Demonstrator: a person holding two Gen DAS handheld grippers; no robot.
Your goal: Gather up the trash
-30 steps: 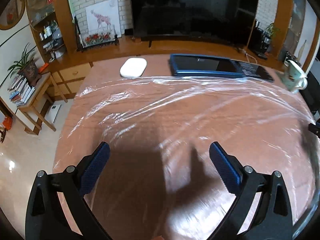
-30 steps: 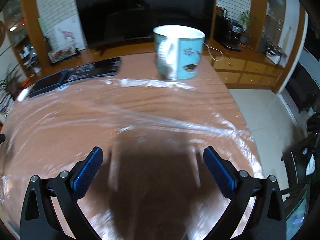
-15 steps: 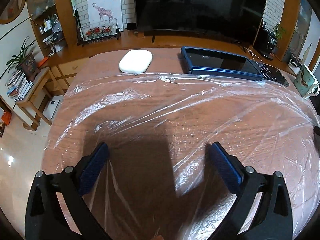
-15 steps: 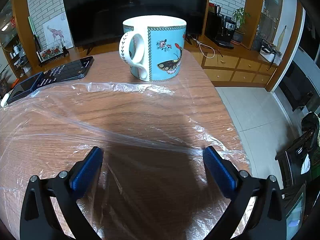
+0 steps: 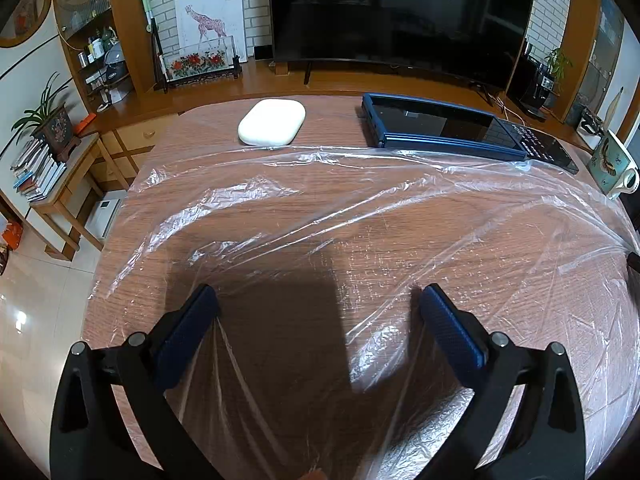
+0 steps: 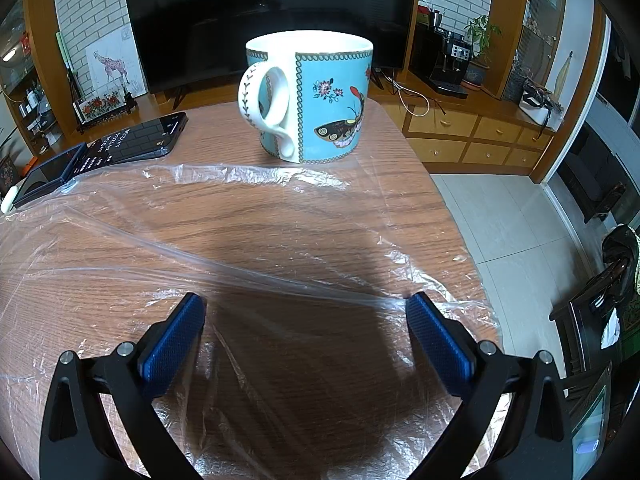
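Left wrist view: a large sheet of clear plastic film (image 5: 360,216) lies spread and wrinkled across most of a round wooden table (image 5: 192,120). The film fills the middle of the picture and runs down under the left gripper (image 5: 316,300), whose two blue-padded fingers (image 5: 188,332) stand wide apart at 7 and 5 o'clock with nothing between them. The fingertips sit low over the film; whether they touch it cannot be told. Past the film's far edge, at 11 o'clock, a white rounded case (image 5: 272,122) rests on bare wood. At 1 o'clock a dark blue folding device (image 5: 440,128) lies flat with its near edge just beside the film's edge. At 3 o'clock, near the table's rim, a turquoise mug (image 5: 612,164) stands upright. Beyond the table, at 12 o'clock, is a large black television (image 5: 400,12).

Right wrist view: the same film (image 6: 248,240) covers the near part of the table (image 6: 224,148), with a taut fold running from 9 o'clock toward the right finger. The right gripper (image 6: 306,308) is likewise spread wide and empty, its blue pads (image 6: 436,344) low over the film. At 12 o'clock the mug (image 6: 316,100), painted with a butterfly, stands upright, just beyond the film's far edge, handle toward the camera's left. At 10 o'clock lies the dark device (image 6: 120,140).
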